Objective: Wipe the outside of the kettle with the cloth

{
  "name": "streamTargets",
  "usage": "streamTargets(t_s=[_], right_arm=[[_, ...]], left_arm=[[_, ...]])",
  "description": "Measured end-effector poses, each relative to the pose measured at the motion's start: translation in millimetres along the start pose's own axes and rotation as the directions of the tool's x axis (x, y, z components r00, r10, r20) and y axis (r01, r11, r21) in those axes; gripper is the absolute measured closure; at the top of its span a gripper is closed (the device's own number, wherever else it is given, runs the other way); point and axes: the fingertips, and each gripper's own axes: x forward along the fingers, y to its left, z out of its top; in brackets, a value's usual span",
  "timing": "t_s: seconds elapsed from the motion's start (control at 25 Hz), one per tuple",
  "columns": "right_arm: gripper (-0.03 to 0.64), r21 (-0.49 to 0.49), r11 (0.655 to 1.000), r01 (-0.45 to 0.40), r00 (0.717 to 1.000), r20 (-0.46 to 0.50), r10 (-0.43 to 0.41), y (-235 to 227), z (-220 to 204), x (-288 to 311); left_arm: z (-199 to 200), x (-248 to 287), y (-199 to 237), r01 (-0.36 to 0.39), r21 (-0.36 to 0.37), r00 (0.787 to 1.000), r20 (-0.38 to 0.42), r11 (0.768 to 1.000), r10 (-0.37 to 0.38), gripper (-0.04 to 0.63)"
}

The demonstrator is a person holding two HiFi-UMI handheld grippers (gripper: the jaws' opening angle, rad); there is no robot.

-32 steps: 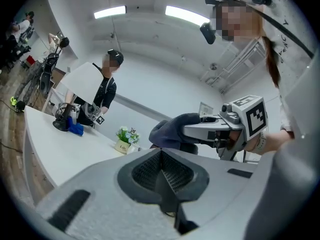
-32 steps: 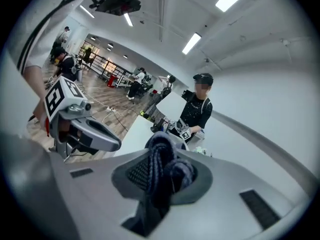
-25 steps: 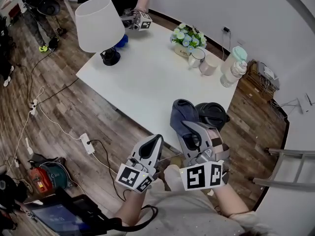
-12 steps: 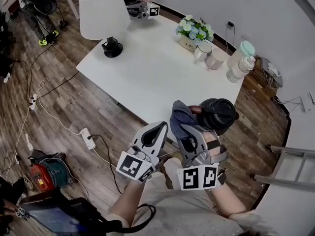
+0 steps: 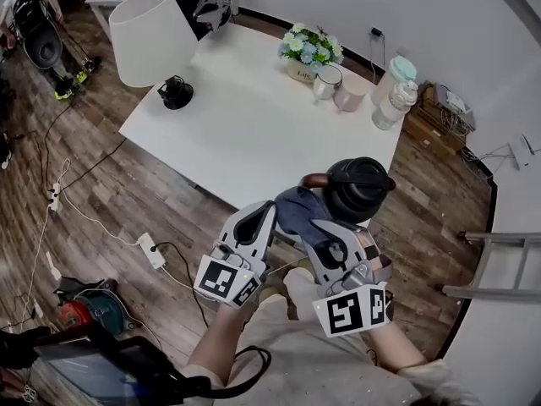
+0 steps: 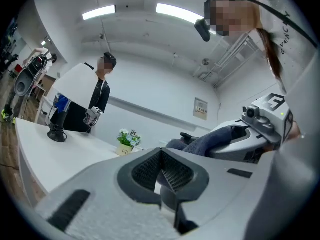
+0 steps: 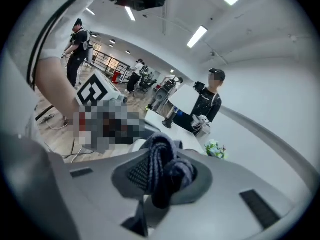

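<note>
We see the kettle (image 5: 359, 186), black with its lid on, standing at the near right corner of the white table (image 5: 254, 138), close to both edges. The right gripper (image 5: 319, 225) is clenched on the blue cloth (image 5: 295, 206). The right gripper view shows its folds bunched between the pads. The cloth hangs just left of the kettle's body, below its handle. We cannot tell whether the two touch. The left gripper (image 5: 264, 211) hovers beside the cloth at the near edge. In its own view the jaws are pressed together with nothing between them.

The other things keep to the far side. A lamp (image 5: 152, 34) stands at the far left corner. Along the far edge are a flower pot (image 5: 301, 70) holding pale blooms, a mug (image 5: 327, 82) and a pink cup (image 5: 347, 97). Two bottles (image 5: 396, 91) stand at the far right corner. We cannot make out what is in the mug, cup or bottles.

Below the near edge, the head view shows wood floor with cables and a power strip (image 5: 150, 248). The left gripper view shows a person (image 6: 100, 91) standing behind the far edge, gripper in hand. The right gripper view shows more people further back in the room.
</note>
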Motion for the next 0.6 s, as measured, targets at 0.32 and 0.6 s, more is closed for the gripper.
streamTargets(t_s=[0.32, 0.6], right_arm=[[0.555, 0.275, 0.927, 0.256, 0.962, 0.026, -0.273, -45.8, -11.2, -59.7], [0.555, 0.515, 0.841, 0.165, 0.981, -0.001, -0.192, -27.0, -50.6, -21.4]], left_arm=[[16.1, 19.4, -27.9, 0.084, 0.018, 0.996, 0.015, 0.996, -0.084, 0.588], [-4.6, 23.5, -50.3, 0.129, 0.005, 0.991, -0.024, 0.992, -0.129, 0.588]])
